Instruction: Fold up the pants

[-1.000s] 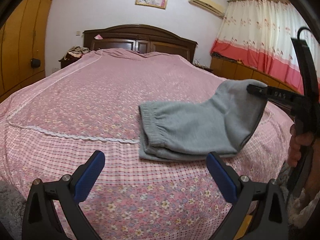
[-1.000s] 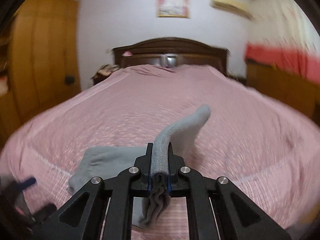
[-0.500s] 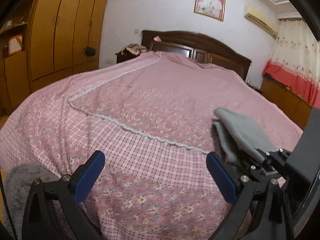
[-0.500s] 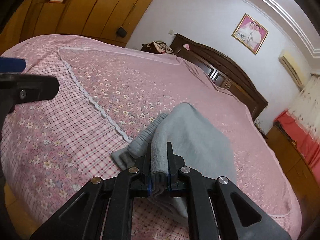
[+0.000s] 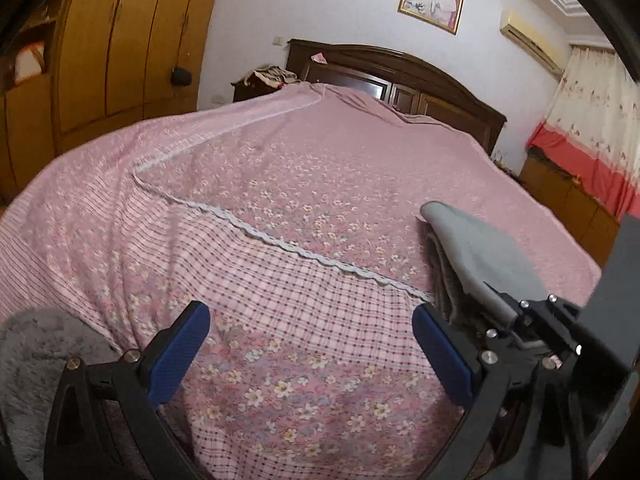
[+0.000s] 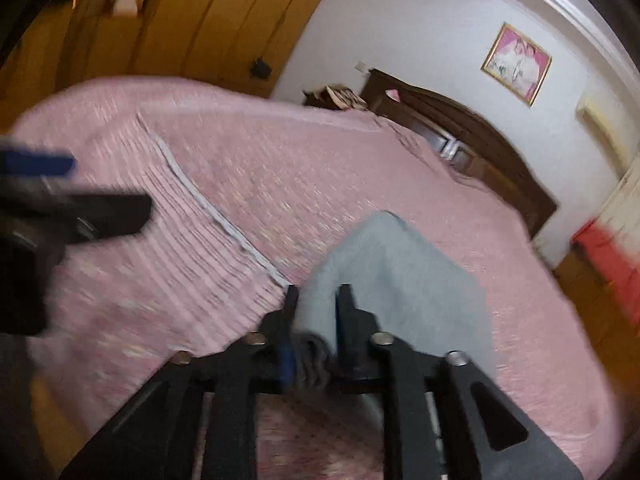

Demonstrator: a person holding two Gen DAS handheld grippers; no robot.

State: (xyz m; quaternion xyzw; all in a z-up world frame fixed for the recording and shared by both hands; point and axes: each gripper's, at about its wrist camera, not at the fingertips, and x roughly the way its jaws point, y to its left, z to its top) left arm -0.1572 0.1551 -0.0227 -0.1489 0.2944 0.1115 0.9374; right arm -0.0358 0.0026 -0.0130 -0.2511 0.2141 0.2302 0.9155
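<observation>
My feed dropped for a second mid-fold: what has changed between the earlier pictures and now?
The right gripper carried the raised end of the grey fleece pants over and down onto the folded stack on the pink floral bedspread. Its fingers have just been opening, with the cloth between them. The left gripper swung away leftward, open and empty as before.

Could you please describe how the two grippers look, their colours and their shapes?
The left gripper has a black angular frame with triangular cut-outs, silver screw heads, and flat blue textured pads on its two fingers. The right gripper has the same black frame and silver screws, with a blue pad edge on one finger. No hands, sleeves or cables are visible.
</observation>
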